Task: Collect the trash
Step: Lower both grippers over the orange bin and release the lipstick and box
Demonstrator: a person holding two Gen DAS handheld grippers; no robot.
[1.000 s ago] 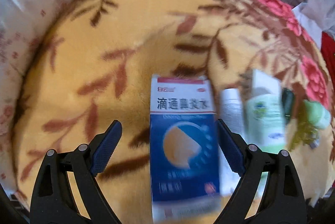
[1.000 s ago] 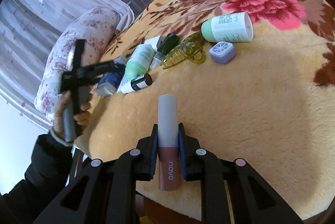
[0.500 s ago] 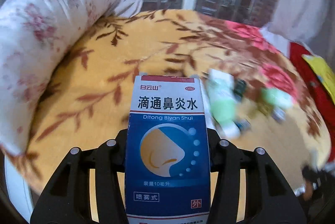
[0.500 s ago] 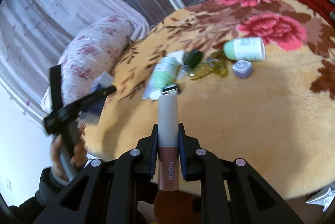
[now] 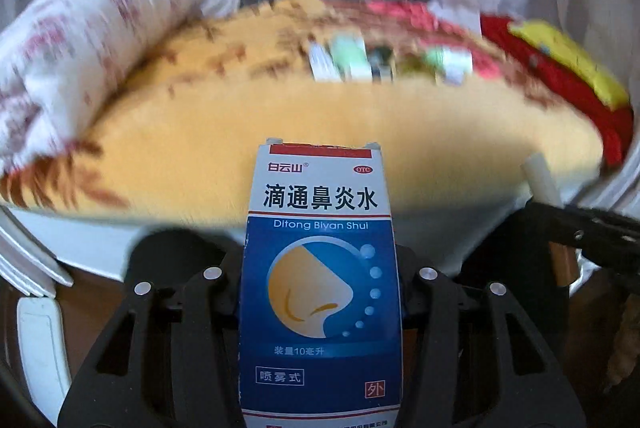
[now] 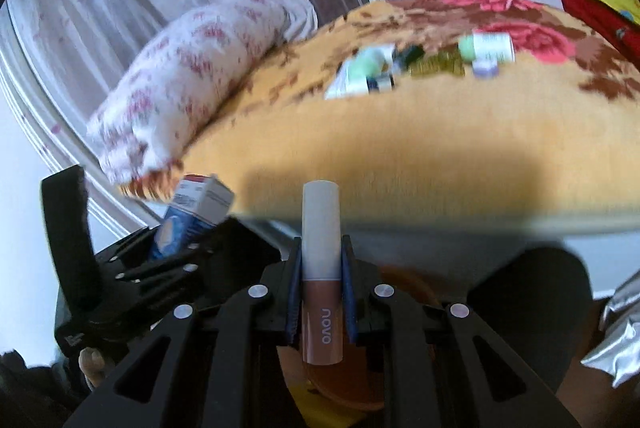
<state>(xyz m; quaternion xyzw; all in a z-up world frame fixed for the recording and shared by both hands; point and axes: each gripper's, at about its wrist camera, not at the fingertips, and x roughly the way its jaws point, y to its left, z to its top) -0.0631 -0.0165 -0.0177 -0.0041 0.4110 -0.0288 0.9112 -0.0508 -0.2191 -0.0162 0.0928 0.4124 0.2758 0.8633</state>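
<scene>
My left gripper (image 5: 320, 292) is shut on a blue and white nasal spray box (image 5: 320, 268) and holds it off the bed's near edge. The box also shows in the right wrist view (image 6: 192, 216), in the left gripper (image 6: 176, 244). My right gripper (image 6: 322, 288) is shut on a brown and grey lip gloss tube (image 6: 322, 268), also held off the bed's edge. The tube's tip shows at the right of the left wrist view (image 5: 542, 176). Several small items, a green tube (image 6: 360, 72), a green bottle (image 6: 486, 46) and a hair clip (image 6: 436, 66), lie blurred on the yellow floral blanket (image 6: 400, 132).
A rolled floral quilt (image 6: 188, 68) lies along the bed's left side. Red and yellow bedding (image 5: 560, 68) is at the far right. A window with curtains is behind the bed. A silver bag (image 6: 616, 340) is low on the right. Brown floor lies below.
Both grippers have pulled back and down from the bed, each with its item. The left gripper closed on the box a second ago. The items on the blanket look farther away.
</scene>
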